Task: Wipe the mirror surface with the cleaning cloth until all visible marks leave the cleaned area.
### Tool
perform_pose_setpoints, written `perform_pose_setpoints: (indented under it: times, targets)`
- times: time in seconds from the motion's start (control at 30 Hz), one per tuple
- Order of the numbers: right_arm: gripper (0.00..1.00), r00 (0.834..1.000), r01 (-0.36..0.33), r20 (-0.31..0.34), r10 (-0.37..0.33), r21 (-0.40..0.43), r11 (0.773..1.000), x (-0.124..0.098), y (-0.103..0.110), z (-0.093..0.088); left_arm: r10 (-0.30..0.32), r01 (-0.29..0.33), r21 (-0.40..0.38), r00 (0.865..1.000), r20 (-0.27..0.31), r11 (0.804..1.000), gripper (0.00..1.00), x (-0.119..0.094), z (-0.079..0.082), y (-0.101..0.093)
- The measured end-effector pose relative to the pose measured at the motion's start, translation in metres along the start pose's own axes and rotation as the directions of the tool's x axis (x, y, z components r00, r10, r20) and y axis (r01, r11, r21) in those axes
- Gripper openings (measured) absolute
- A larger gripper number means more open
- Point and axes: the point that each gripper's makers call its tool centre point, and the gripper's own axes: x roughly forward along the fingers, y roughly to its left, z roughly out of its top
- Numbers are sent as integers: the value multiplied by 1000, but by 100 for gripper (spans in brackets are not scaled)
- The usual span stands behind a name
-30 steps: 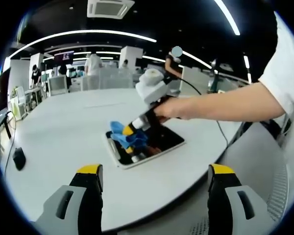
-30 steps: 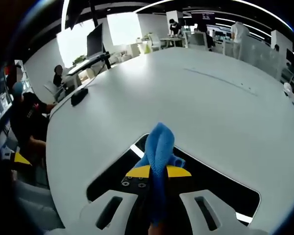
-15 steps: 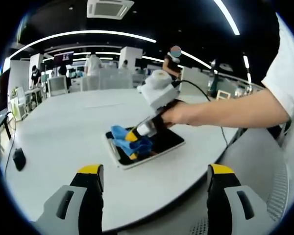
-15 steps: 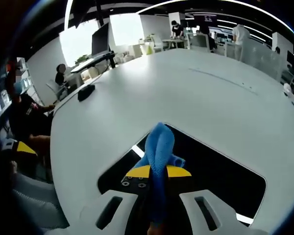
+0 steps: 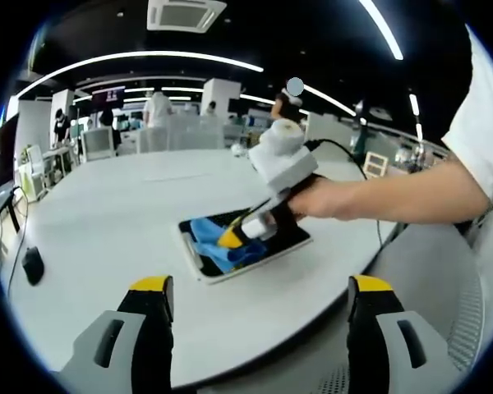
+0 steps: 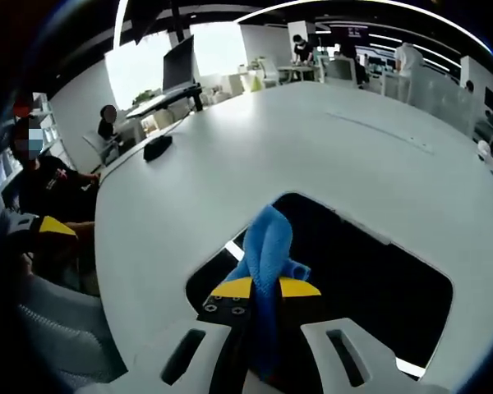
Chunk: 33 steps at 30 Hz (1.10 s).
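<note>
Mid-wipe: right gripper [image 5: 235, 237] pinches the cloth [image 6: 265, 246] on the mirror [image 6: 370, 279]; remaining marks unclear; left gripper [image 5: 259, 316], at 6 o'clock, spread.

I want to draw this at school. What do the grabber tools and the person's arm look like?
The left gripper has two chunky grey jaws with black inner faces and yellow caps on the tips. The right gripper is black with yellow-tipped jaws, a pale grey block on top, and a black cable trailing behind. From close up its jaws look white with slots. The person wears a white short sleeve.
</note>
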Motion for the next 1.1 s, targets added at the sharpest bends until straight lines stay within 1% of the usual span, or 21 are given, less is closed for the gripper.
perform_pose_setpoints:
  times: [0.43, 0.53, 0.67, 1.1]
  targets:
    - [5, 1000, -9, -7, 9, 3, 1000, -9, 12, -5, 4, -5, 7, 1000, 7, 1000, 87, 0, 2, 0]
    - [5, 1000, -12, -9, 12, 4, 1000, -13, 16, -8, 10, -10, 10, 1000, 27, 1000, 89, -2, 5, 0]
    - [5, 1000, -19, -12, 19, -2, 1000, -17, 21, -13, 10, -10, 9, 1000, 28, 1000, 89, -1, 5, 1]
    - [5, 1000, -27, -13, 27, 9, 1000, -20, 28, -22, 7, -7, 8, 1000, 30, 1000, 89, -2, 5, 0]
